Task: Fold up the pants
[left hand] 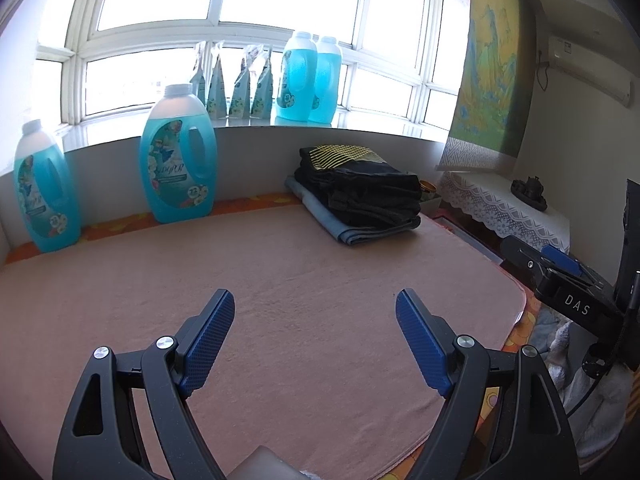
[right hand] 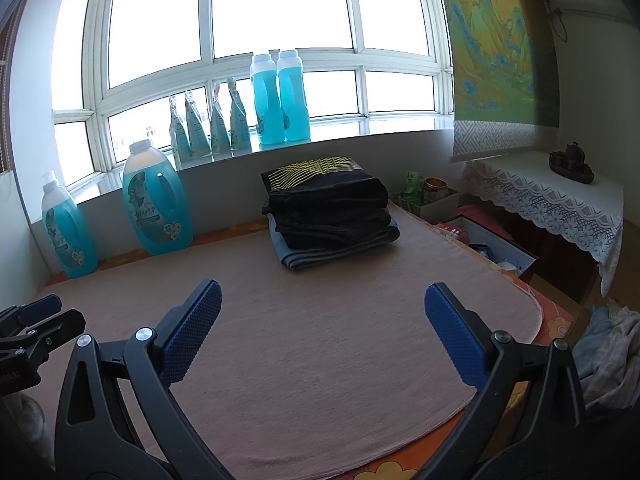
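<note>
A stack of folded pants [left hand: 360,194] [right hand: 330,210] lies at the far side of a pink mat [left hand: 280,280] [right hand: 320,320]; dark pairs lie on a blue-grey one, and the top one has a yellow-striped band. My left gripper [left hand: 315,306] is open and empty, above the mat's near part. My right gripper [right hand: 322,300] is open and empty, also above the mat, well short of the stack. The right gripper also shows at the right edge of the left wrist view [left hand: 560,268]. The left gripper shows at the left edge of the right wrist view [right hand: 36,320].
Blue detergent bottles [left hand: 178,156] [right hand: 156,200] stand against the wall left of the stack, more on the windowsill [right hand: 280,96]. A lace-covered side table [right hand: 560,200] and open boxes [right hand: 492,248] are on the right. Loose clothes [right hand: 608,352] lie low on the right, beside the mat.
</note>
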### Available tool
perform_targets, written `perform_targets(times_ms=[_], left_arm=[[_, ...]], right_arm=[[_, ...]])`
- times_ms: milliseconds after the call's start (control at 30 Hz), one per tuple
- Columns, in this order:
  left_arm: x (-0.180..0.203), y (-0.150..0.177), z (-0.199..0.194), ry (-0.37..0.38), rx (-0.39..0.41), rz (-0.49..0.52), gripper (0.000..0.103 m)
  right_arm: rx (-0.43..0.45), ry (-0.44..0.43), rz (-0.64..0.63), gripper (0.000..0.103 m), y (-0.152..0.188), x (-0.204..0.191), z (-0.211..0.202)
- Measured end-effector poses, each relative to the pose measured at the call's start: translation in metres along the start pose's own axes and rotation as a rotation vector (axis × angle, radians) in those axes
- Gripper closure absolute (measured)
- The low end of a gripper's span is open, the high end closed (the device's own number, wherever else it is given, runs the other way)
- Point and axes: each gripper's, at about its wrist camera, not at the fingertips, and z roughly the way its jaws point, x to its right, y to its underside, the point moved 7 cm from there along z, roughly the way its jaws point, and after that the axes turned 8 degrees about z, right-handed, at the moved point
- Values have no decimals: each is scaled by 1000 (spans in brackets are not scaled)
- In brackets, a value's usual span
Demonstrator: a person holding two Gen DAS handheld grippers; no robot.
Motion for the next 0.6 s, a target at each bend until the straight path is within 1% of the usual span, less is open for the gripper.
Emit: perform_targets(times_ms=[200,467,600], left_arm=[[-4,2,-1,-12,6,-7,20],[-4,3,-2,-9,4,0,20],[-5,4,-2,-24,-2,5,20]], right_arm=[[-7,-7,0,0,2,-2,1],[-8,-14,-6,0,4,-4,2],[-9,-14,-5,0,6,-5,2]])
